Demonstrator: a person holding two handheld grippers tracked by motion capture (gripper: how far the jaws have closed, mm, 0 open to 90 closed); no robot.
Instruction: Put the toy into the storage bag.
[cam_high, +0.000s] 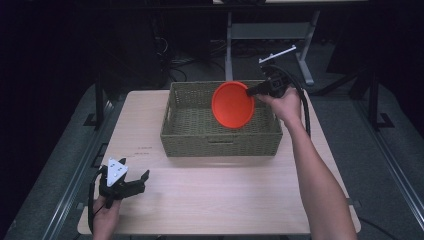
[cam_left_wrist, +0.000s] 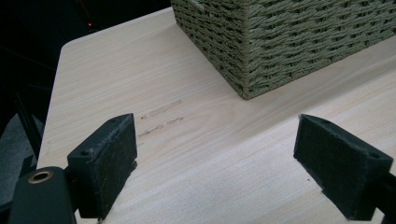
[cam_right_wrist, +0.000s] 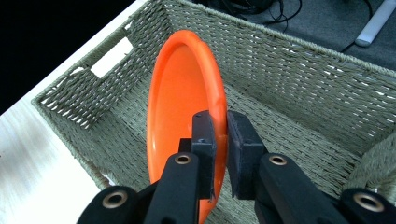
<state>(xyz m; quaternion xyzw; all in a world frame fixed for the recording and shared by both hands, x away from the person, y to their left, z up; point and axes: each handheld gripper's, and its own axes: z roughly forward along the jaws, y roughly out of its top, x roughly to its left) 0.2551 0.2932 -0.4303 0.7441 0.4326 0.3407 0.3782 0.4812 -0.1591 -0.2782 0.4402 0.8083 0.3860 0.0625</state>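
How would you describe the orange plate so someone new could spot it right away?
Find the light wooden table, then the green woven basket at its far side. Over the basket's open top, the right gripper pinches the rim of a round orange plate, tilted on edge, the one bright, smooth thing there.

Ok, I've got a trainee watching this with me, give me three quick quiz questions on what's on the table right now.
1. True or false: the right tool is clamped on the rim of the orange plate.
2. Where is the plate? A) flat on the table B) held on edge over the woven basket C) under the basket
3. How do the jaws of the left tool stand, and is anything between them?

Key
1. True: its pads pinch the rim from both sides.
2. B: it stands nearly upright above the basket's open inside.
3. Wide open, with just bare tabletop between them, near the table's front left corner.
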